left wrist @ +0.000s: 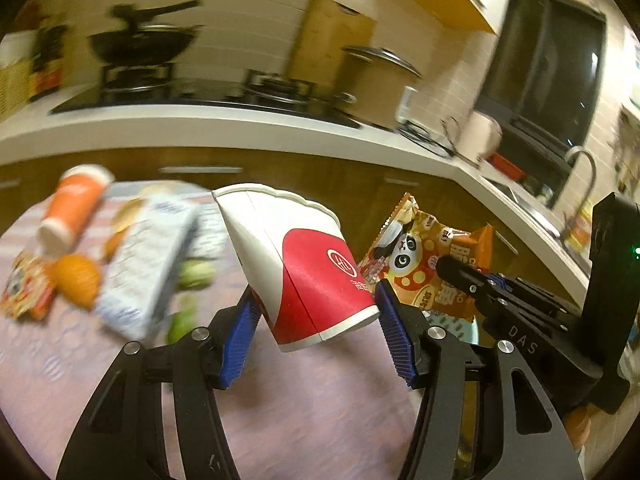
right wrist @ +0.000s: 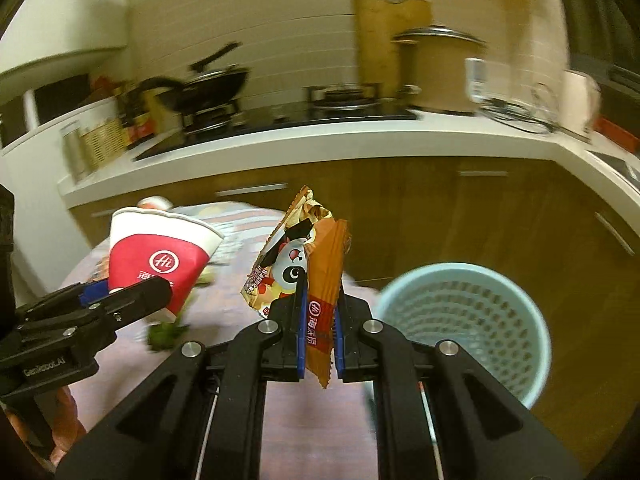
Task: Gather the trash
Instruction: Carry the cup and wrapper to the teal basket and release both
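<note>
- My table [left wrist: 320, 420] ends just short of the wooden cabinets [right wrist: 480, 216]; between them, off its right edge, the pale blue basket [right wrist: 464, 328] stands on open floor.
- Leftover litter crowds the table's far left: an orange cup [left wrist: 76, 204] and a carton [left wrist: 148, 264].
- My left gripper [left wrist: 316, 320] is spread halfway, blue pads pinching the red-and-white paper cup [left wrist: 304, 272], tilted, lifted clear.
- My right gripper [right wrist: 319, 336] is pressed together on an orange snack wrapper [right wrist: 320, 280], beside the basket's rim.

Matt paper cup [left wrist: 304, 276], glossy foil wrapper [right wrist: 320, 276], perforated plastic basket [right wrist: 464, 320].
</note>
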Motion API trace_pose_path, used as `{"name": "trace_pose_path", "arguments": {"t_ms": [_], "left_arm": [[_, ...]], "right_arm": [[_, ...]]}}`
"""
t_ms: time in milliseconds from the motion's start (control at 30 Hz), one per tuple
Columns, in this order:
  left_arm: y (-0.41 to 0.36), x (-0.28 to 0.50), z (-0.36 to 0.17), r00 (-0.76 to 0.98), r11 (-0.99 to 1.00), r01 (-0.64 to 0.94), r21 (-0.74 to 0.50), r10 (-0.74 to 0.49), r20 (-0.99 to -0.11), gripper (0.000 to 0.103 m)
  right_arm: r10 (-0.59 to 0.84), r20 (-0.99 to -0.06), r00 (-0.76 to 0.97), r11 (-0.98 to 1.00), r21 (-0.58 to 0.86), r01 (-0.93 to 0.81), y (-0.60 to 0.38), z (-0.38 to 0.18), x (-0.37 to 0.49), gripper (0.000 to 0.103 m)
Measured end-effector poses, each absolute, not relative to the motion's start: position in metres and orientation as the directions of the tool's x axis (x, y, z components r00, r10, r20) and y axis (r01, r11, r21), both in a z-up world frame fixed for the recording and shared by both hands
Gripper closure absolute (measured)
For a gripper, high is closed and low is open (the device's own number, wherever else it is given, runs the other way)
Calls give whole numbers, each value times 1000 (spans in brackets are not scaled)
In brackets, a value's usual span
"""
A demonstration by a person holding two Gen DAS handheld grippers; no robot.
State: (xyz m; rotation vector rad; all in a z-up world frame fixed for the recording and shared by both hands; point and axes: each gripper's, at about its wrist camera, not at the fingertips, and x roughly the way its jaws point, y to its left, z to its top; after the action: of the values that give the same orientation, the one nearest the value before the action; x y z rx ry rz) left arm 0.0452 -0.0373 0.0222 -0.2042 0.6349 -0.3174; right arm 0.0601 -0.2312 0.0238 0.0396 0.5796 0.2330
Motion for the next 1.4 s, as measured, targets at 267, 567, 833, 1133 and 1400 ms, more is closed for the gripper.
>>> {"name": "trace_pose_path", "arguments": {"t_ms": [267,567,833,1133,1400], "left_arm": [[-118,94,3,667,900,348,-262,-434,-606,47],[-175,140,-39,535,868,404,-288,-480,-696,47],[-196,157,-69,472,869,406,-284,-465,-749,45],[-184,151,-68,495,880,394,-264,-445,-746,36],[-154,131,-40,570,890,372,-264,-443,-692,36]], "right_arm": [[96,-583,807,990,141,-16,-317,-4,80,95],[16,-714,700,978,157,138,-373,-58,104,95],[13,-773,634,967,171,188,-388,-87,115,91],[15,-766,642,962,186,199,-388,-90,115,51],[27,-716,698,979,160,127,-357,-61,110,51]]}}
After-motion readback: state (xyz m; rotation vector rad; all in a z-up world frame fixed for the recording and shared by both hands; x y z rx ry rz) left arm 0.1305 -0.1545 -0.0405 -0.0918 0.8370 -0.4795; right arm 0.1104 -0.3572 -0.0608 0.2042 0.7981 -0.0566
